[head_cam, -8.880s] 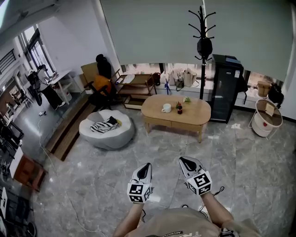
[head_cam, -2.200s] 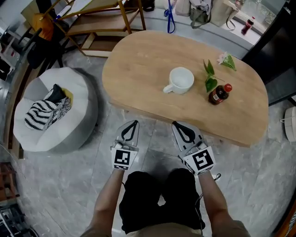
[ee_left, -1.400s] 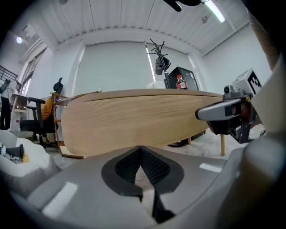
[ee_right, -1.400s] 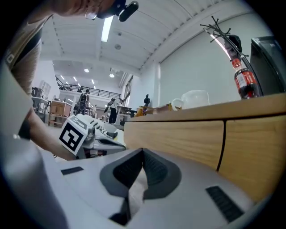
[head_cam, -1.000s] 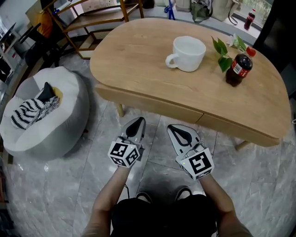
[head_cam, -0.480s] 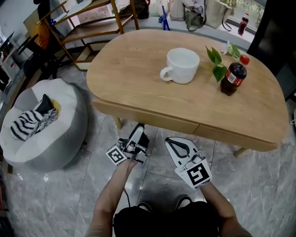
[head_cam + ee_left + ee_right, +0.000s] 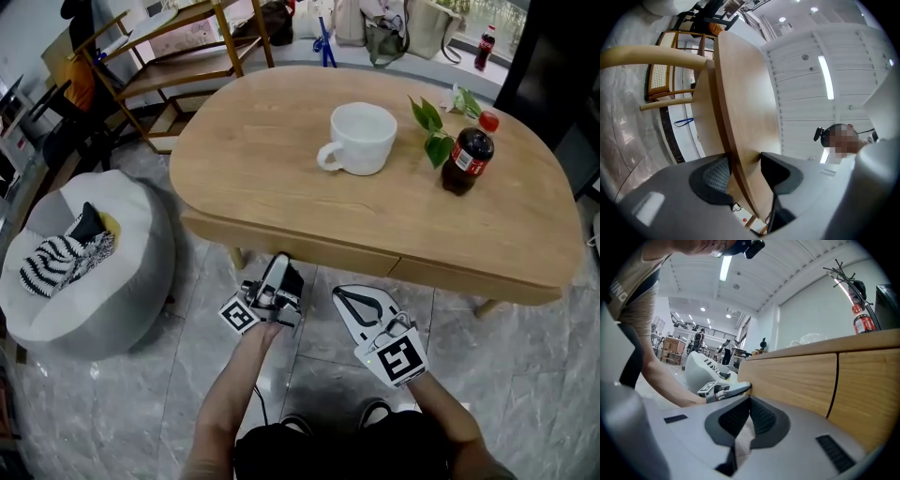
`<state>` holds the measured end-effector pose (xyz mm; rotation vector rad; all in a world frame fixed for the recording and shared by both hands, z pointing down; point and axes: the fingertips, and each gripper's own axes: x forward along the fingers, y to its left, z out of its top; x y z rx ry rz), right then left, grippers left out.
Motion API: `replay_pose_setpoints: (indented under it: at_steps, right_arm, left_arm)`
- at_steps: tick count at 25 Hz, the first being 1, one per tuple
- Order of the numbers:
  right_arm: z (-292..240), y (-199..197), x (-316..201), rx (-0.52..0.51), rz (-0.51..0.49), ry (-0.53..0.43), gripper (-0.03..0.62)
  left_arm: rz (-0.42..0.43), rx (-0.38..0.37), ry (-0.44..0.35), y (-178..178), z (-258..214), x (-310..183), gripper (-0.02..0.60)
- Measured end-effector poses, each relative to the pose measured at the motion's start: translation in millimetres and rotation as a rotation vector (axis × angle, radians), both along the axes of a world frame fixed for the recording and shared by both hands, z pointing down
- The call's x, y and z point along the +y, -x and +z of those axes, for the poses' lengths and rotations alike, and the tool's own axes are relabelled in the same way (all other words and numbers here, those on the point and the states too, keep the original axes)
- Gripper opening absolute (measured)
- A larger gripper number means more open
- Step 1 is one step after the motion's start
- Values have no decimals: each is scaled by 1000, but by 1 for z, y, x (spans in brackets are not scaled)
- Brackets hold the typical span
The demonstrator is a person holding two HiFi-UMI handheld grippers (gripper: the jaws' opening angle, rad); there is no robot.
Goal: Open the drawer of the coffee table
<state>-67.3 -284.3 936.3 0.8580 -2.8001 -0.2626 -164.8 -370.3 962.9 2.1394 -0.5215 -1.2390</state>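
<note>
The oval wooden coffee table (image 7: 262, 159) has two drawer fronts along its near side. The left drawer front (image 7: 300, 246) is flush with the table, and a seam divides it from the right one. My left gripper (image 7: 279, 267) lies rolled on its side under that front. Its jaws stand open, and in the left gripper view the drawer front (image 7: 745, 93) has its lower edge between my left gripper (image 7: 745, 161)'s jaws. My right gripper (image 7: 339, 292) hovers just right of it, below the table edge, shut and empty. The right gripper view shows my right gripper (image 7: 749, 401) before the drawer front (image 7: 792, 380).
A white mug (image 7: 361, 138), a cola bottle (image 7: 466, 150) and a leafy sprig (image 7: 427, 117) stand on the tabletop. A grey beanbag (image 7: 84, 272) with striped cloth sits at the left, a wooden rack (image 7: 187, 37) behind it. Marble floor lies below.
My left gripper has rolled onto its side, opened its jaws and risen to the drawer front's lower edge. The right gripper has stayed where it was, shut.
</note>
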Motion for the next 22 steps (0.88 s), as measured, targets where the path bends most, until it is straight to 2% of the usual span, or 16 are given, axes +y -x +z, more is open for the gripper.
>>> replay_pose_setpoints:
  at_steps: [3,12,16,22]
  right_arm:
    - [0,0,-1,-14,4,14,5]
    - [8,1,4,-4,0,24,5]
    - [4,0,6,3,-2,10,5]
    - [3,-6,11,-36,7,62,5]
  left_arm:
    - [4,1,-17,0,0,0,176]
    - [29,77,-45,2,2,-1,176]
    - [52,105,-57,4,1,0,158]
    - [25,114,-48,5,3,1,150]
